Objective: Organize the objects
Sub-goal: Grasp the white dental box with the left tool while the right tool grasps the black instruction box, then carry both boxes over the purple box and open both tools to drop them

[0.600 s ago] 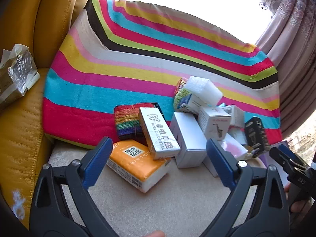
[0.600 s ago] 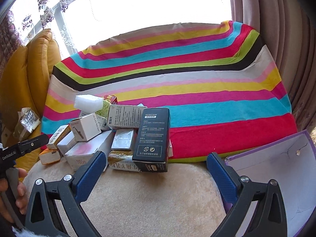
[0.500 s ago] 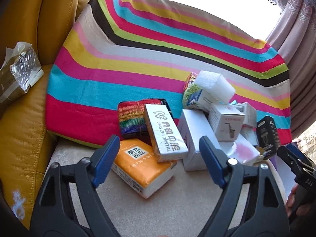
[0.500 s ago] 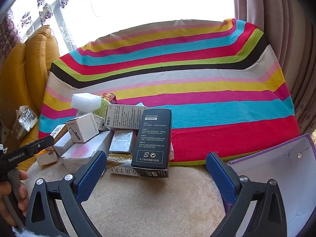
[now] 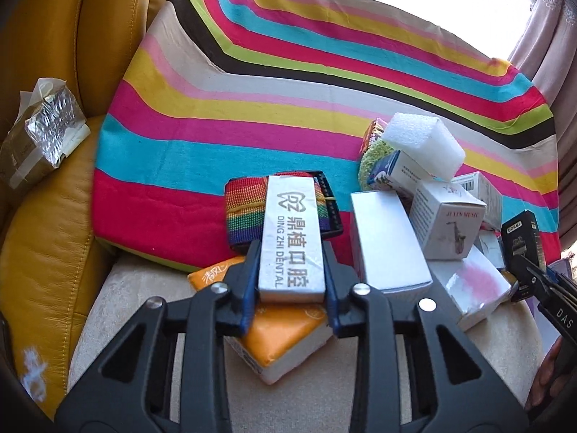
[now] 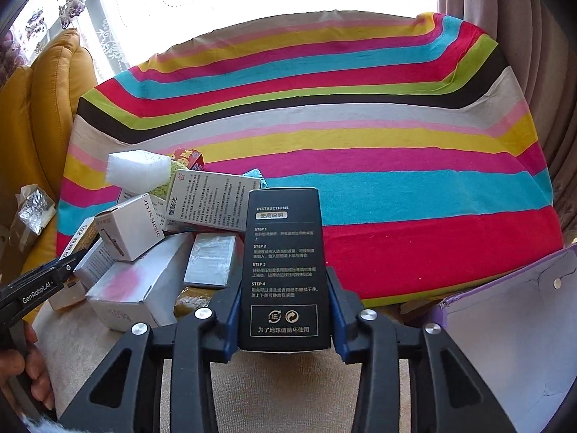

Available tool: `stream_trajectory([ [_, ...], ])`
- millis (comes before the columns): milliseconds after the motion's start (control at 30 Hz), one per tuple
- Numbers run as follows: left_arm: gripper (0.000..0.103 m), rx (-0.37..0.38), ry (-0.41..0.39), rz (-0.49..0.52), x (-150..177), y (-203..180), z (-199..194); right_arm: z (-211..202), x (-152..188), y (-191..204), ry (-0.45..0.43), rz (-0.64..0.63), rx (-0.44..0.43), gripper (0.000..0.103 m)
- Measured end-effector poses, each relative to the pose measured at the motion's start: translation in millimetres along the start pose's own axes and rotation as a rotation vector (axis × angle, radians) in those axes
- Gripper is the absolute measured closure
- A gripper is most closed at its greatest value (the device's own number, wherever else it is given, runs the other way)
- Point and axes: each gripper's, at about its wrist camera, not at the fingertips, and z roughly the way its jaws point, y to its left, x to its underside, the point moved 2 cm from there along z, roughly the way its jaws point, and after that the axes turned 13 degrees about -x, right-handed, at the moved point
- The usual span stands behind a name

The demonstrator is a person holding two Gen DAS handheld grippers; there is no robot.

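The left gripper (image 5: 292, 281) is clamped on the near end of a long silver-grey carton printed DING ZHI DENTAL (image 5: 290, 234), its blue pads (image 5: 249, 288) pressed to both long sides; the carton lies across an orange-and-white soft tissue pack (image 5: 285, 339) at the front edge of the beige plush seat cushion (image 5: 144, 306), with its far end over a rainbow-striped woven strap roll (image 5: 245, 213); just right of it a plain white rectangular box (image 5: 387, 241) lies flat, touching the pile behind.

The right gripper (image 6: 285, 310) is closed on a tall black carton with white INSTRUCTIONS text (image 6: 283, 270), which stands upright at the front of the cushion, against the near edge of the rainbow-striped fabric cushion (image 6: 396, 187); its pads (image 6: 333, 306) bear on the two narrow sides of the lower half.

Left of the black carton, the pile holds a small silvery wrapped block (image 6: 211, 259), a white box with a pink smudge (image 6: 137, 285), a white cube box marked JI YIN MUSIC with a saxophone drawing (image 6: 130, 227), a white box covered in small black print (image 6: 212, 205) and, on top at the back, a white foam block (image 6: 139, 171); a small red carton (image 6: 189, 157) pokes up behind it.

At the right edge of the seat an open purple-rimmed white box (image 6: 505, 324) sits beside the striped cushion; a foil-wrapped packet (image 5: 43, 137) rests on the mustard leather armchair (image 5: 43, 252) at the left.
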Motion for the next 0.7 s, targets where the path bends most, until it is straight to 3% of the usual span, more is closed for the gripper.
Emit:
stream_trajectory([
  [167, 0.068, 0.066, -0.079, -0.078, 9.5, 10.7, -21.3, -20.6, 9.6, 7.8, -0.08, -0.038, -0.018, 0.062],
  [333, 0.068, 0.11, -0.14, -0.085, 27.9, 3.5, -44.1, -39.1, 25.6, 8.8, -0.109, -0.049, -0.016, 0.062],
  [500, 0.068, 0.174, -0.178, -0.062, 44.8, -15.2, -67.5, -55.2, 38.8, 3.4, -0.104, -0.048, 0.0, 0.062],
  [700, 0.068, 0.266, -0.182, 0.04, 67.4, -62.0, -91.3, -82.4, 57.9, -18.5, -0.084, -0.033, 0.066, 0.062],
])
